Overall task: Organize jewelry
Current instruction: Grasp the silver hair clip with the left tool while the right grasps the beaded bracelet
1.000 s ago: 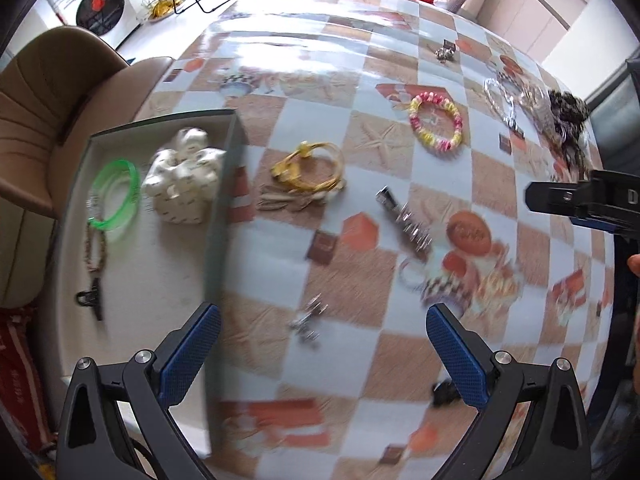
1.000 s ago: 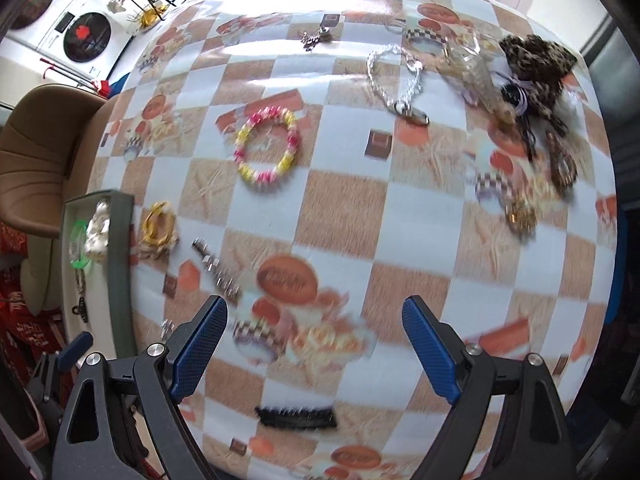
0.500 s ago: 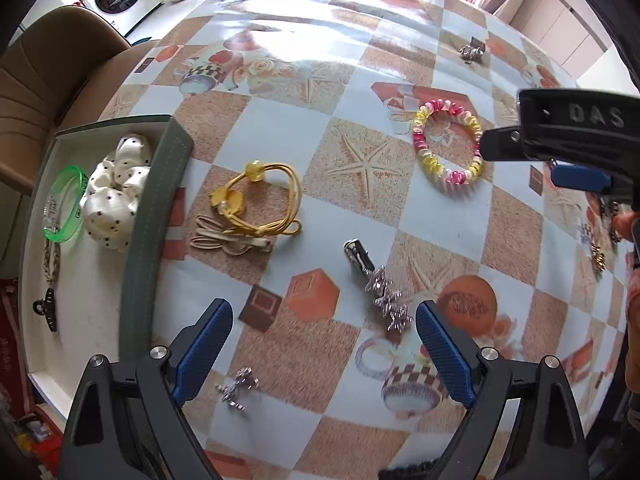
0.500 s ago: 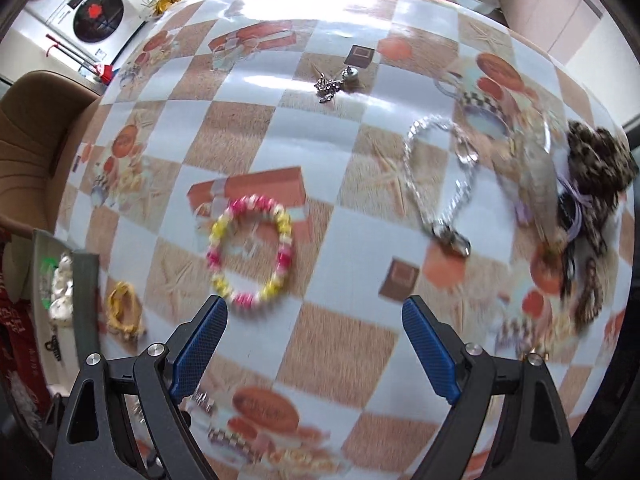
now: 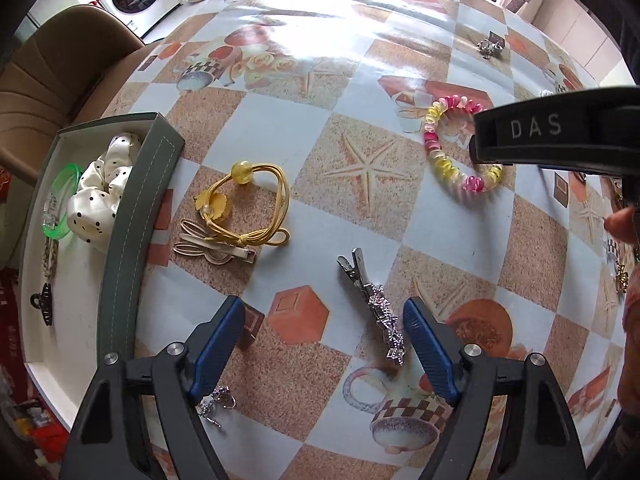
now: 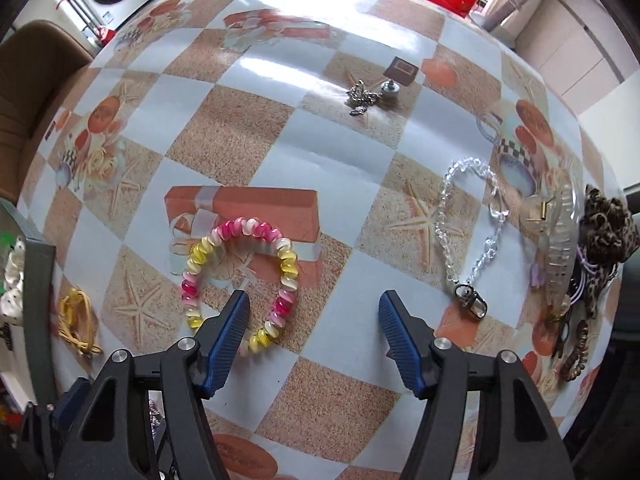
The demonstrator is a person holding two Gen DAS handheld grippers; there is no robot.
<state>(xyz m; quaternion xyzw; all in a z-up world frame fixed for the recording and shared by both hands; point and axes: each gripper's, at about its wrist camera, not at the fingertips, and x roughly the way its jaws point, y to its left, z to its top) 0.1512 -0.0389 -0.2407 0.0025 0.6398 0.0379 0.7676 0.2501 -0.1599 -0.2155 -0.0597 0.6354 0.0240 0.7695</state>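
In the left wrist view my left gripper (image 5: 324, 312) points down at the table and its jaws are closing. A silver star hair clip (image 5: 372, 304) lies between them, close to the right finger, and no pad touches it. In the right wrist view my right gripper (image 6: 314, 304) is also closing. Its left finger (image 6: 228, 328) stands over the lower rim of a pink and yellow spiral bracelet (image 6: 288, 264), whose right side lies between the fingers, untouched. A grey-green tray (image 5: 132, 240) at the left holds a white dotted scrunchie (image 5: 100, 196), a green bangle (image 5: 60, 200) and a black claw clip (image 5: 42, 306).
A yellow hair tie (image 5: 256, 196) and a beige clip (image 5: 216, 250) lie beside the tray, a small silver earring (image 5: 216, 398) under my left finger. Farther right are a crystal chain (image 6: 468, 232), a silver charm (image 6: 364, 94), a clear claw clip (image 6: 560, 240) and a leopard scrunchie (image 6: 608, 228).
Both grippers have come down closer to the table and their jaws have narrowed. The left now straddles the silver clip. The right has travelled to the pink and yellow bracelet.
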